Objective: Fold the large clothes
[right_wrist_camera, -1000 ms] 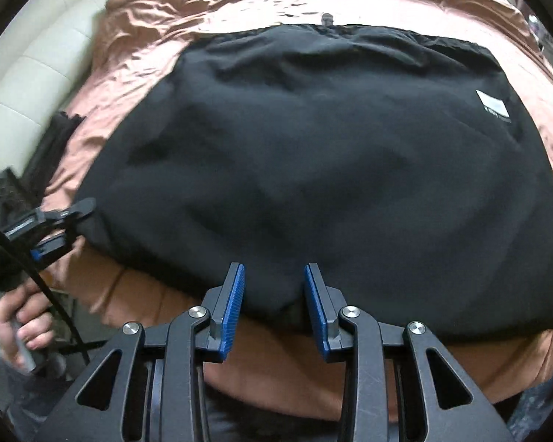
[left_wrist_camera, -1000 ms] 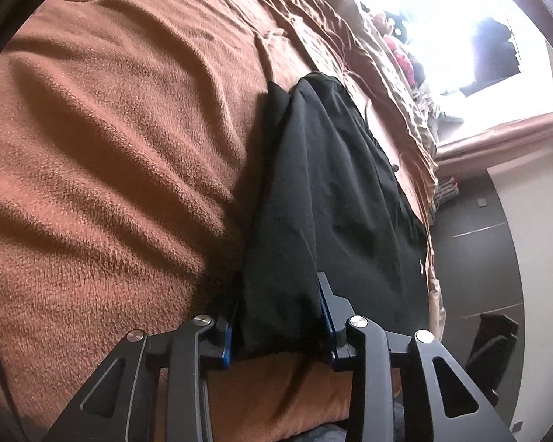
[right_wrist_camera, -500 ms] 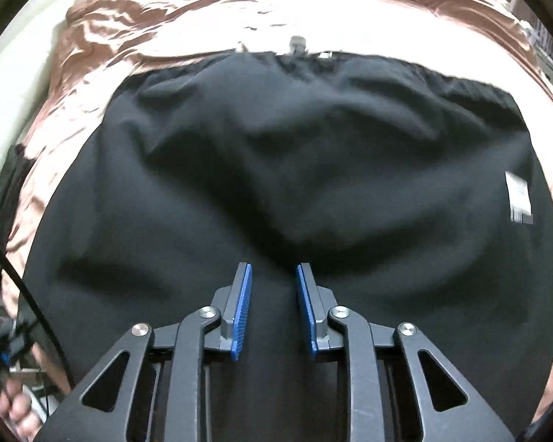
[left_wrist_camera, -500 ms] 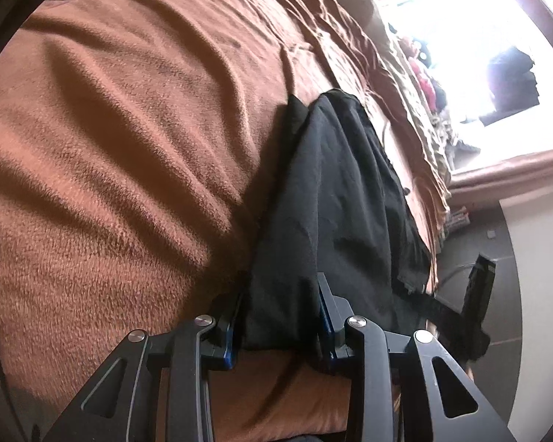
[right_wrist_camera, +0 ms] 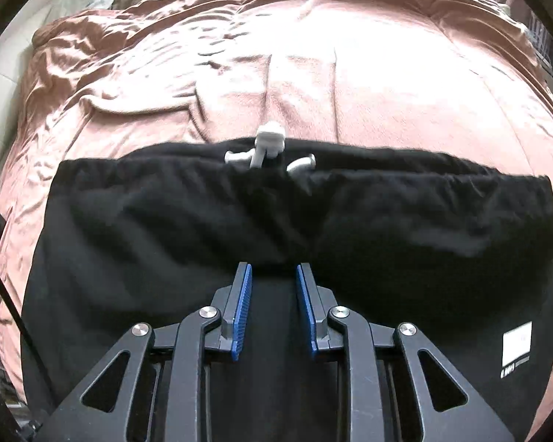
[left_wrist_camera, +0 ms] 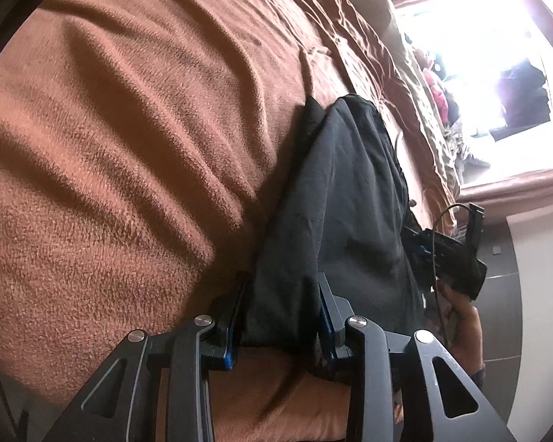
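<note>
Black shorts (right_wrist_camera: pixel 405 243) with a white drawstring (right_wrist_camera: pixel 269 147) and a white logo patch (right_wrist_camera: pixel 517 346) lie flat on a brown blanket (right_wrist_camera: pixel 313 84). My right gripper (right_wrist_camera: pixel 273 276) is open just above the cloth, fingers either side of the middle below the waistband. In the left wrist view the shorts (left_wrist_camera: pixel 335 213) run away along the bed. My left gripper (left_wrist_camera: pixel 282 294) has its fingers around the near edge of the shorts, with cloth filling the gap. The right gripper (left_wrist_camera: pixel 442 250) and its hand show at the far side.
The brown fleece blanket (left_wrist_camera: pixel 129 147) covers the bed, rumpled toward the far end. A bright window (left_wrist_camera: pixel 479 55) and a pile of items lie beyond the bed. A dark tiled floor (left_wrist_camera: pixel 497 294) runs along the bed's right side. A black cable (right_wrist_camera: pixel 7 294) hangs at left.
My right gripper has moved forward over the shorts toward the waistband, and its fingers have narrowed a little. The left gripper keeps its place at the shorts' edge while the view tilts slightly.
</note>
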`<state>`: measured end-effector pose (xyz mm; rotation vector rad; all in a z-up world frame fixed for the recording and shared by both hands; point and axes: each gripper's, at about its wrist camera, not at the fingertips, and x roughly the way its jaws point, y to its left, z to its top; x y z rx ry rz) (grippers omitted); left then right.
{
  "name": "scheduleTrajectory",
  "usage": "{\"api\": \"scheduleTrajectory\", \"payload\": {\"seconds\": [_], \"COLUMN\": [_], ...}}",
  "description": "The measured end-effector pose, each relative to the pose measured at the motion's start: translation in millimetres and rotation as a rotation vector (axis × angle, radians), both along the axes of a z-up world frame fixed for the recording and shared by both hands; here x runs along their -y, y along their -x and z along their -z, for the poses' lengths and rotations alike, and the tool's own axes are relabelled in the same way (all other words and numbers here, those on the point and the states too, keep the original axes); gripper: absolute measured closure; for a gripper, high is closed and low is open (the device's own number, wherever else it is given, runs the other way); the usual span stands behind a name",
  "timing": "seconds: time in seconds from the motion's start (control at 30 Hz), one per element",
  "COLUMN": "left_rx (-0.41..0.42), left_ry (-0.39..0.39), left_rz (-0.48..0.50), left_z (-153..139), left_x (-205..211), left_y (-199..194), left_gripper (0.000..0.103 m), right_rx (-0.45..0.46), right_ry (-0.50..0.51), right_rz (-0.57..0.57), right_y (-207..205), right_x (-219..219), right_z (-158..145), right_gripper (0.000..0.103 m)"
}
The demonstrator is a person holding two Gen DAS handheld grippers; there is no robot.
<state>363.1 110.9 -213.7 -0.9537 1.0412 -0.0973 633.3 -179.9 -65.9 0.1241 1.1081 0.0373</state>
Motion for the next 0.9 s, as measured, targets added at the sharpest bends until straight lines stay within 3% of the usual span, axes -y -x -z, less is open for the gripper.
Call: {"api": "scheduleTrajectory", "payload": {"seconds": [0.07,0.17,0.4,0.73,0.9], "left_rx": [0.001,0.011,0.110,0.253,0.303], "left_ry": [-0.002,0.005,-0.003,-0.022,-0.047], "left_rz": [-0.003,0.004,0.043,0.125,0.171], "left_z": [0.3,-3.2,-43.9,-108.9,-137.1], "left_x": [0.0,-1.6,7.1,36.7,62.0], "left_y": [0.2,3.3,6.6,3.1,-0.4], "left_gripper": [0.068,0.077,0.087,0.089,0.089], "right_rx": [0.016,0.046,0.109,0.123,0.114], "right_ry": [0.004,-0.019,-0.077,-0.243,-0.295], "right_rz": [-0.008,-0.028,-0.088,-0.079,-0.086], "right_y": [-0.7,22.9,94.9,196.4,229.1], "right_x": [-2.7,-5.7,-3.8,19.1,19.7], "right_z": [-2.6,-16.1,-39.7,-31.0,-13.8], "right_gripper": [0.081,0.081,0.081,0.081,0.087]}}
